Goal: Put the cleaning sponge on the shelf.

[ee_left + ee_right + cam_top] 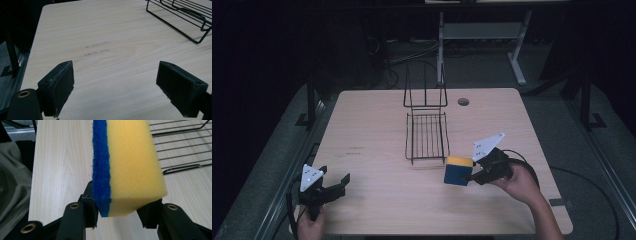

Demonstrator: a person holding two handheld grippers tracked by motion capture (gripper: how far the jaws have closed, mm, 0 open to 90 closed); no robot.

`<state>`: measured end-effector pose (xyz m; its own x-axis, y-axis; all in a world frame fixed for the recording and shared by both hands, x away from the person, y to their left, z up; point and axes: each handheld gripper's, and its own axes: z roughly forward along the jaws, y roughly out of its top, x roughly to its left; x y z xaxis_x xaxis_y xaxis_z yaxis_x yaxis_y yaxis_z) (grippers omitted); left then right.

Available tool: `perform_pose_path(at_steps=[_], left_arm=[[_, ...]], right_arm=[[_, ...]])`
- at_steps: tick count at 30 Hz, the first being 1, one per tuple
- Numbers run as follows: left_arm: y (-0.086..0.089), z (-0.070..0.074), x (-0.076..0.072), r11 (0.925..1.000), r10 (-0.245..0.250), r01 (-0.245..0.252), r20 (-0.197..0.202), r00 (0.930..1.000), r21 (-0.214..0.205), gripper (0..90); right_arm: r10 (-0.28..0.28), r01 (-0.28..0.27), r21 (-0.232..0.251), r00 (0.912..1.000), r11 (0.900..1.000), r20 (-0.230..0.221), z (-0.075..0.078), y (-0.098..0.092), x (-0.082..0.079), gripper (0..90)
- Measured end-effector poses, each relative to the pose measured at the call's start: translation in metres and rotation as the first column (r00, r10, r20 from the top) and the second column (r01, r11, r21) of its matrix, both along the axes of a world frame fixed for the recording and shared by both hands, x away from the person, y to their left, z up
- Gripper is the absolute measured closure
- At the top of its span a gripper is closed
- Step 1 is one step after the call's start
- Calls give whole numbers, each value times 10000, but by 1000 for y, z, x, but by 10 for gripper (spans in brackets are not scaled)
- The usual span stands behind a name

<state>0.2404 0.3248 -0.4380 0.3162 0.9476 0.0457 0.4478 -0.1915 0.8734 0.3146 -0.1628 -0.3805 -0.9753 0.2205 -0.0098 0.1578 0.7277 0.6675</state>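
Right gripper view shows the sponge's (130,162) blue scouring layer facing the claw's pad.

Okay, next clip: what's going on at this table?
A person works at a wooden table with a claw in each hand. The right claw is shut on a yellow and blue sponge and holds it just off the tabletop, near the front corner of a black wire rack. The left claw sits open near the table's front left, with nothing between its pads.
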Motion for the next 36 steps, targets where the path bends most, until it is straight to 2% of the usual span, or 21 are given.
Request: perform_pose_path(at_steps=[9,16,19,23,28,32,36], left_arm=[[-2,1,0,10000,-94,94,19,10000,21,141],[-3,0,0,9998,-168,167,47,9998,93,141],[-3,0,1,9998,-171,171,44,9998,101,141],[-2,1,0,9997,-190,190,17,9998,124,141],[0,1,-1,9999,-120,120,110,9999,27,141],[1,0,0,9999,-105,105,46,9999,65,141],[3,0,1,10000,-64,64,55,10000,16,141]], right_arm=[[271,-271,-27,9994,9996,225,7,10,12,561],[385,-384,-18,9992,9993,118,11,18,22,562],[434,-429,-204,9988,9989,230,14,22,25,561],[525,-522,-94,9981,9986,334,16,26,30,561],[508,-500,-228,9980,9985,381,21,31,36,562],[482,-483,35,9982,9988,348,24,33,40,563],[484,-479,-139,9979,9988,438,29,39,46,562]])
